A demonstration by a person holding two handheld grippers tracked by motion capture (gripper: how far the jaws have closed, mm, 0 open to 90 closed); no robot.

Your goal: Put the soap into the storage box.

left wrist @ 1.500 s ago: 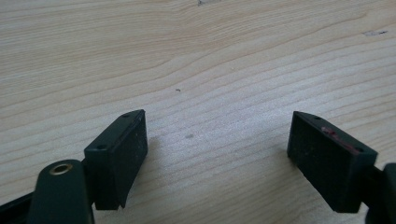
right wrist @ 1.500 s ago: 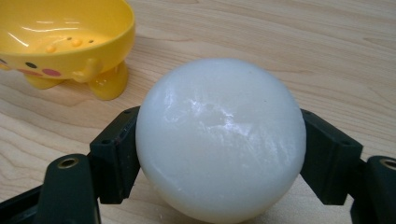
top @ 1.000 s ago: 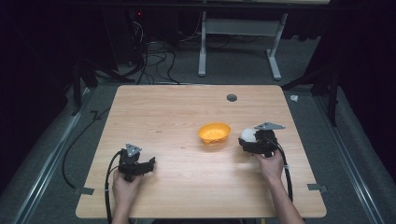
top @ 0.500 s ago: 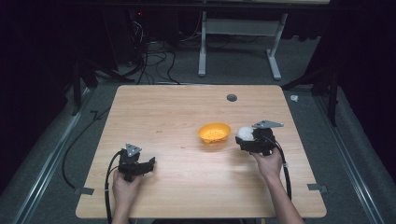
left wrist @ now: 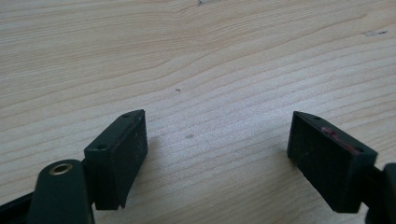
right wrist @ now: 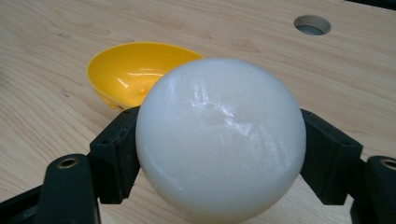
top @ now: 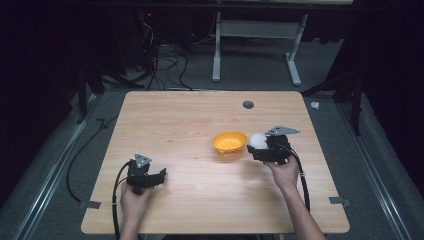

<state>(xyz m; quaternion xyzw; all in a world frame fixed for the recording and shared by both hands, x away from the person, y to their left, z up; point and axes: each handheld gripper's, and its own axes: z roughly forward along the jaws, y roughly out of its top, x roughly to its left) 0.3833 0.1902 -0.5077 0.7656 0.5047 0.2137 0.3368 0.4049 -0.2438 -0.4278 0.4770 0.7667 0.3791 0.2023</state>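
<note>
Right gripper view: your right gripper [right wrist: 219, 154] clamps glossy white ball [right wrist: 219, 140] across widest girth, just beside yellow plastic bowl [right wrist: 135, 70]. Ball likely rigid, slippery; keep grip centred. Left gripper [left wrist: 215, 154] jaws apart over wooden table [left wrist: 196, 56].

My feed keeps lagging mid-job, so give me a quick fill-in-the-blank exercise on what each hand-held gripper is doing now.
1. The right hand-held gripper is shut on a white ____.
2. The bowl beside it is coloured ____.
3. The left hand-held gripper has its jaws ____ with nothing between them.
4. The round hole lies in the wooden ____.

Missing words: ball; yellow; open; table
</note>
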